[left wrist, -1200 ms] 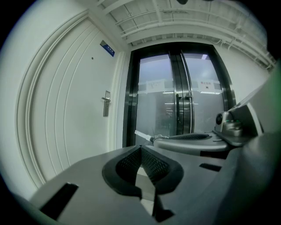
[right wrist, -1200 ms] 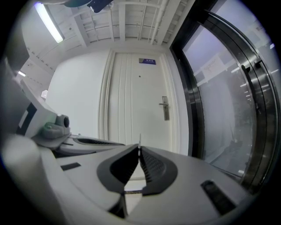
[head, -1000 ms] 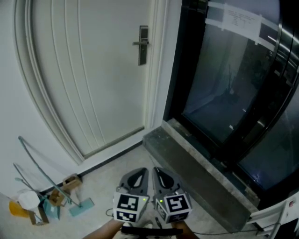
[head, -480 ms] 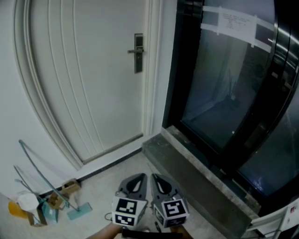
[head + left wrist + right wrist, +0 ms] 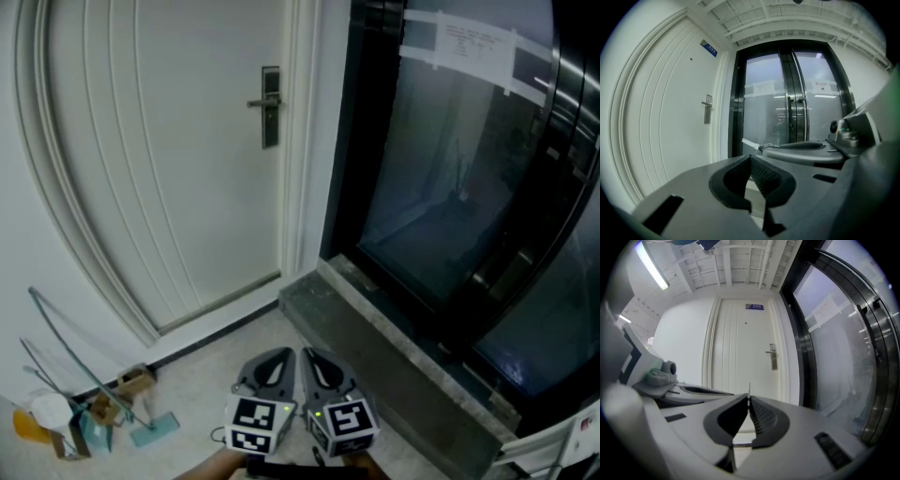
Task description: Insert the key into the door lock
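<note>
**Head view.** The door lock [image 5: 270, 106] sits on the white door [image 5: 169, 169], well apart from both tools. The left hand-held gripper [image 5: 274, 361] and right hand-held gripper [image 5: 323, 364] are held just beside each other, low over the floor [image 5: 202, 375]. The key cannot be made out from here.
- Risk: the whole approach to the lock has yet to be made. A raised stone sill [image 5: 394, 366] lies just to the right, and a swing in that direction could knock a tool against it.

**Left gripper view.** The left hand-held gripper [image 5: 750, 158] is clenched, pads meeting at the tips, with nothing between them. The key [image 5: 751, 143] shows as a thin pale blade projecting from the tip of the right hand-held gripper [image 5: 765, 148]. The door lock [image 5: 707, 108] is far off on the door.
- Risk: the two tools are very close. Contact between them could shift the blade in its grip.

**Right gripper view.** The right hand-held gripper [image 5: 749, 399] is clamped on the key [image 5: 749, 389]. Only a narrow sliver of blade stands proud of the pad tips. The door lock [image 5: 773, 356] lies up and to the right of the blade's line.
- Risk: the blade is thin and held only at the tips, so an off-axis arrival at the keyway would likely pivot or push it back between the pads.
- Risk: the keyway itself is too small to resolve at this range, so blade orientation cannot yet be checked against it.
</note>
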A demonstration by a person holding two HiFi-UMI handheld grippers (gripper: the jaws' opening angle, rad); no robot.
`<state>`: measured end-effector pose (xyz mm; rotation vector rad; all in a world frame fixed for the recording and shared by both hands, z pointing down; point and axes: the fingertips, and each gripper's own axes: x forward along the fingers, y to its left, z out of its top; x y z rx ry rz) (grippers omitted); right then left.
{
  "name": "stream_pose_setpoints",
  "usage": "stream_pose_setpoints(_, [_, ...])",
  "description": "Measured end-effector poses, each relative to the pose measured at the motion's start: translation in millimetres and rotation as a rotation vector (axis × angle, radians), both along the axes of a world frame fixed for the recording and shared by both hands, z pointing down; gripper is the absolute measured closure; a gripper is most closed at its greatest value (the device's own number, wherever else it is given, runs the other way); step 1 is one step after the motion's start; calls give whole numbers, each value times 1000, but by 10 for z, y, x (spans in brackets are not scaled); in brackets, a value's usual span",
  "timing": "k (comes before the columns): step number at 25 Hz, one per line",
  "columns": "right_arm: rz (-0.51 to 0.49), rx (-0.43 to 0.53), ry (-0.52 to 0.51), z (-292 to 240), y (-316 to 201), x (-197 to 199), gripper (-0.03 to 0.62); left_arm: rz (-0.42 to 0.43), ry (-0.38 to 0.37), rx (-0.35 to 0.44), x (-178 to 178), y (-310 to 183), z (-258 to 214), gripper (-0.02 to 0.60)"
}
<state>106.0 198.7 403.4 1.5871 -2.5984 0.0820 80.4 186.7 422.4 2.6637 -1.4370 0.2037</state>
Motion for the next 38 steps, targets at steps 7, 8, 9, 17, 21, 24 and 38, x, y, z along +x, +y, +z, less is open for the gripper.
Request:
stream_pose_setpoints(7, [20, 15, 20, 49, -501, -119, 574, 20, 25, 1, -118, -511, 1, 578])
stream_pose_setpoints(8, [25, 14, 26, 53, -587, -153, 574, 23, 28, 1, -152, -601, -9, 578])
stream_pose_setpoints(9, [31, 10, 32, 51, -674, -191, 574, 27, 30, 1, -193, -692, -24, 578])
stream_pose_setpoints(17, [57, 4, 60, -31, -1445, -634, 574, 65, 35, -14, -612, -1484, -56, 578])
stream_pose_setpoints(21, [62, 18, 59, -65, -1808, -880, 574, 83, 40, -28, -838, -1831, -52, 578])
stream_pose_setpoints(24, [62, 8, 61, -111, -2020, -1069, 574, 89, 46, -36, -995, -2043, -70, 578])
stream_pose_setpoints(38, [37, -19, 88, -56, -2666, -1515, 574, 62, 67, -51, -1431, -2696, -7, 578])
